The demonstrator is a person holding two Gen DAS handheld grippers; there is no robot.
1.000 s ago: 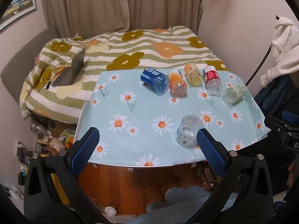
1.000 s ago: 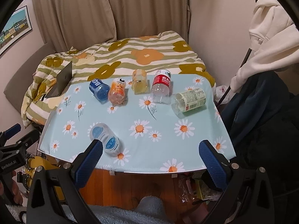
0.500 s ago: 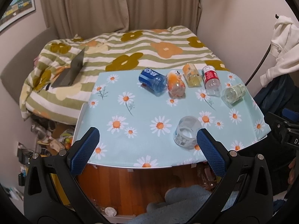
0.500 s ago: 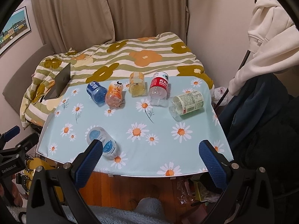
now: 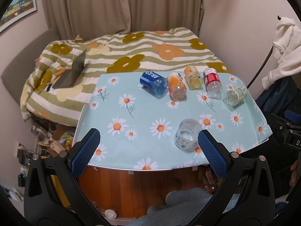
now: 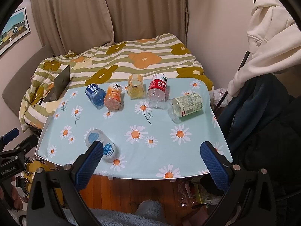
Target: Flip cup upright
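Warm, dim indoor light; strong fisheye warp in both wrist views.
Soft shadows sit close under the bottles (image 6: 157, 91) on the table (image 6: 188, 150). No harsh glare; faint sheen on clear plastic. Black vignette rings the corners, straight edges bow outward. Centre sharp, clutter at lower left edge smeared and blurred.

Left gripper body (image 6: 11, 166) — white print "GenRobot.AI". Right gripper body (image 5: 293, 141) — partial "DA" at frame edge. Red-label bottle (image 6: 157, 91) — Chinese characters plus small Latin line, too small to read. Other bottle labels illegible.
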